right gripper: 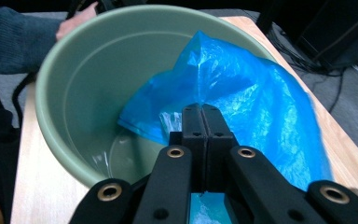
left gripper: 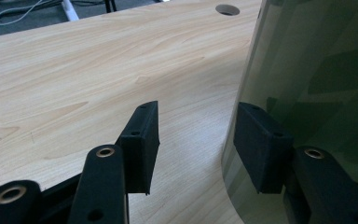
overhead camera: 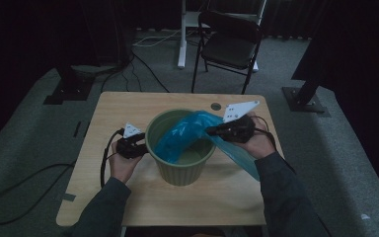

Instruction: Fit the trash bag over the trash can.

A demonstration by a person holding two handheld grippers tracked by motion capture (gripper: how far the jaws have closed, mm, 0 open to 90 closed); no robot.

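Over the table's middle, the right gripper [overhead camera: 212,131], jaws clamped on the blue bag [overhead camera: 185,133], should spread it across the green bin [overhead camera: 180,170]; the left gripper [overhead camera: 145,147], jaws apart, steadies its wall.

A bag [overhead camera: 190,133] hangs in and over the bin [overhead camera: 182,170] on the table [overhead camera: 128,106].

I see a light wooden table [overhead camera: 128,195] with a round cable hole [overhead camera: 215,106] near its far edge; a green bin [overhead camera: 181,170] stands on it near the middle, and a blue bag [overhead camera: 242,159] trails onto the tabletop beside it
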